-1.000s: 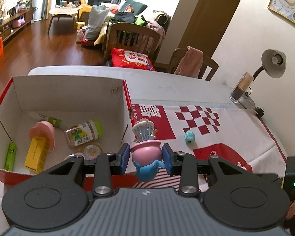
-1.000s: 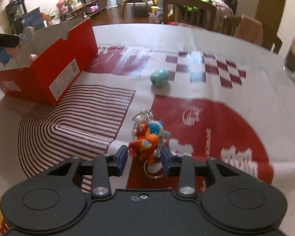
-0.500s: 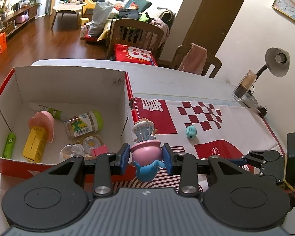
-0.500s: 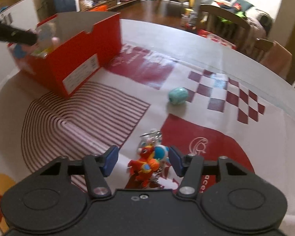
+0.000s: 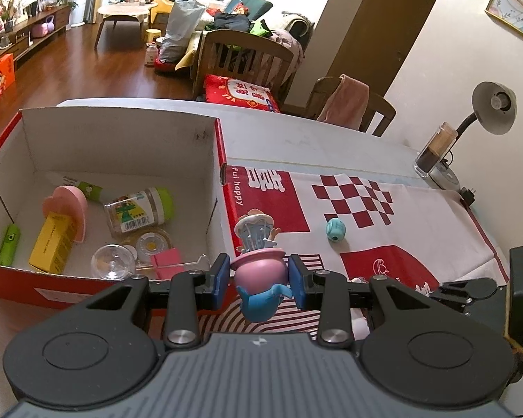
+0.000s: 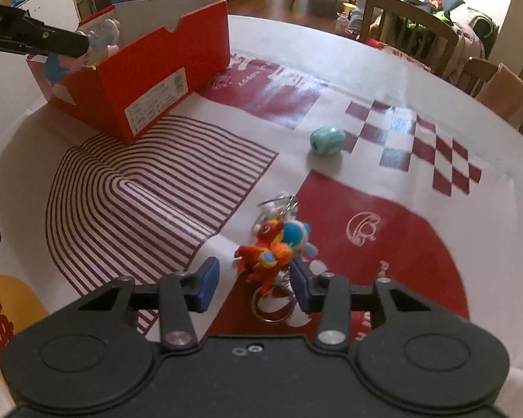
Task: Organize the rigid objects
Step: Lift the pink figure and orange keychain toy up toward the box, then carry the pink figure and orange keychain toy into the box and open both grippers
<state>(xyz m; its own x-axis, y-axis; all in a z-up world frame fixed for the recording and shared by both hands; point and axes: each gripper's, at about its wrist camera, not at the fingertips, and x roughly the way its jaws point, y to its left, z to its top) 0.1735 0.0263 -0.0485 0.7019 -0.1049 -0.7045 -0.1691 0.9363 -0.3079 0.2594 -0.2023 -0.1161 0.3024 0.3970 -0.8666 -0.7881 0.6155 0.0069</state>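
Beside the red shoebox [image 5: 223, 160], just outside its near corner, the left gripper [image 5: 259, 280] stays clamped on a pink-and-blue figurine [image 5: 259, 271], not yet over the opening. Farther from the shoebox, the right gripper [image 6: 254, 280] has just been narrowing its jaws around the orange keychain toy [image 6: 266, 257]; a gap remains on one side, so it isn't gripped. A teal egg-shaped toy [image 6: 327, 141] waits beyond.

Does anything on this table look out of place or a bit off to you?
Mostly the mat: it humps up in a ridge through its striped part instead of lying flat. Two toys also lie outside the red box: a teal egg-shaped toy and a keychain figure lying on its side.
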